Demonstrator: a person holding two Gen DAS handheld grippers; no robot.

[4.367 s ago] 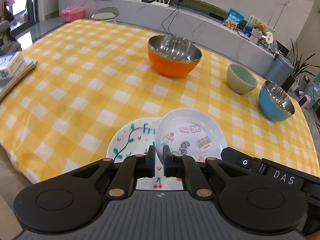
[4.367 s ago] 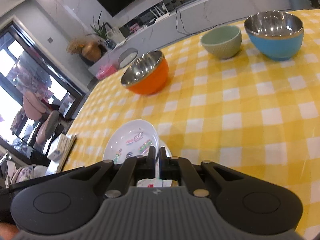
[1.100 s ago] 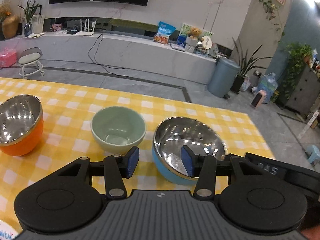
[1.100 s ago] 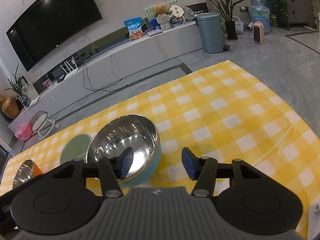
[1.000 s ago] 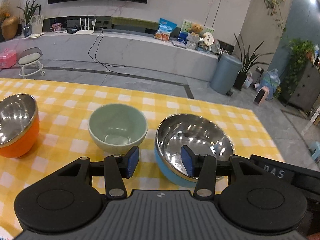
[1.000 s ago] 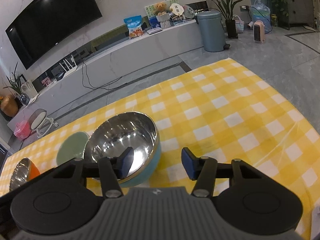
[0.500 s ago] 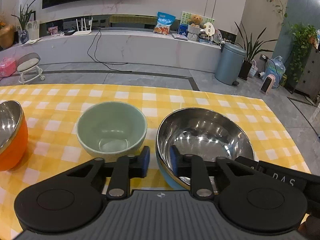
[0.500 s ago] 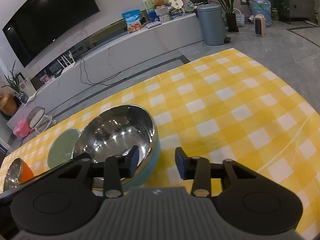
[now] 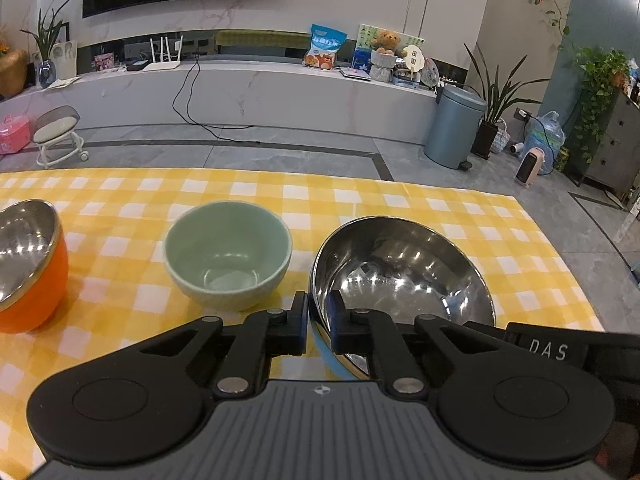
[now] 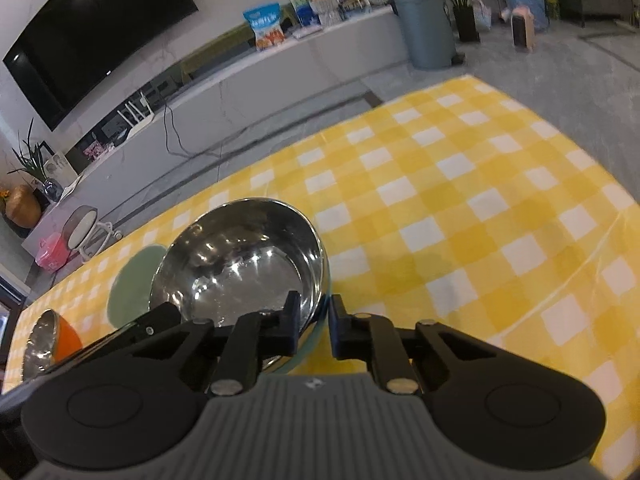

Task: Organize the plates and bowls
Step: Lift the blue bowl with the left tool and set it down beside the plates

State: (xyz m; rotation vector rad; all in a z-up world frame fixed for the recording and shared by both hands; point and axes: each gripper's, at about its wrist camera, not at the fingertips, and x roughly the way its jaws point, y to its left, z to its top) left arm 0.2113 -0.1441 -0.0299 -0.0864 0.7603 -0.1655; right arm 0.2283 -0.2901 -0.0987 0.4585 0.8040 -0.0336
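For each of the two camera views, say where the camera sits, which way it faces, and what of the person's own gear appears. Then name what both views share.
Left wrist: sits on the left gripper, looking down across the yellow checked table toward the TV wall; its jaws are closing on the blue bowl rim.
Right wrist: sits on the right gripper, facing the same wall, tilted; jaws closing on that bowl's rim.
Shared: blue bowl, green bowl, orange bowl, bin.

One legible marking noted: the white letters "DAS" on the black body of the right gripper, seen at the lower right of the left wrist view. Print on the blue snack bag and on the round white sign on the far ledge is too small to read. The right wrist view shows no readable text.
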